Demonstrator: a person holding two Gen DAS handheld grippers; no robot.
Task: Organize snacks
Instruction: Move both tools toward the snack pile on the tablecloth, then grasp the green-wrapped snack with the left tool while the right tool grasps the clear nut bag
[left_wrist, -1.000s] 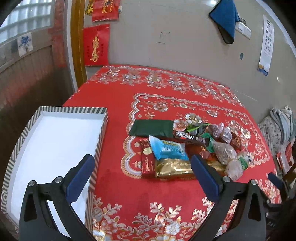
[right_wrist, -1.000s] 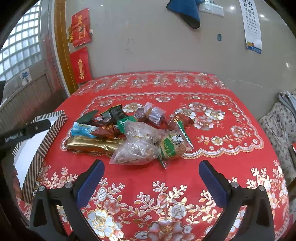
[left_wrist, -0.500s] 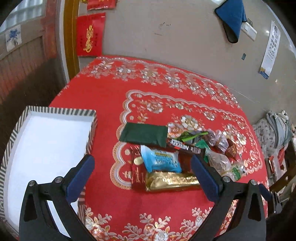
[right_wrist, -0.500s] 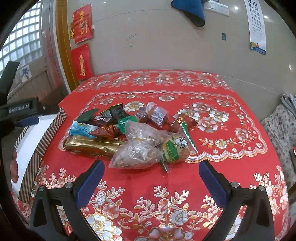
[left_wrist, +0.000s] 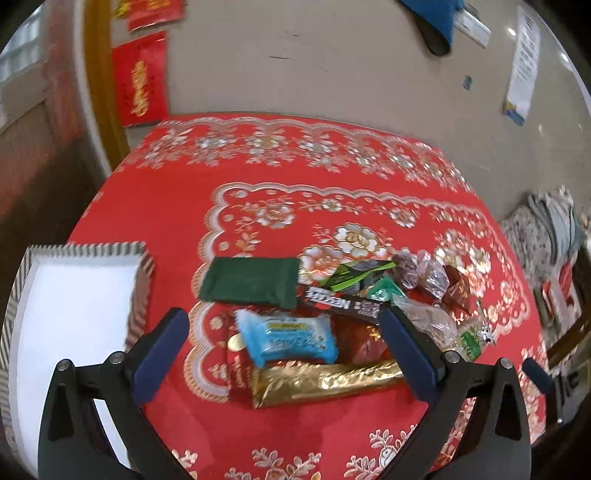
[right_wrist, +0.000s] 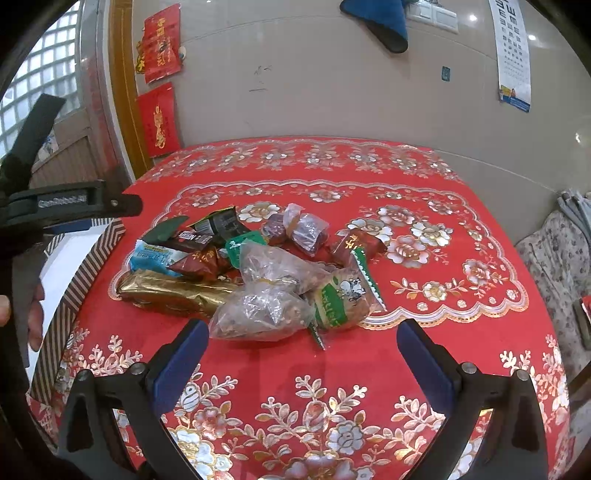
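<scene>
Both tongs gape wide and empty: the left gripper frames the blue packet atop the snack pile, striped box at 9 o'clock awaiting it, while the right gripper hovers at 6 o'clock of the pile.

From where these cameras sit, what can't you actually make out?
- Striped box: left wrist view, near end hidden behind the left gripper.
- Red packet: mostly buried under the blue packet and gold bar.
- Clear bags: contents unreadable through crinkled plastic, right wrist view.
</scene>
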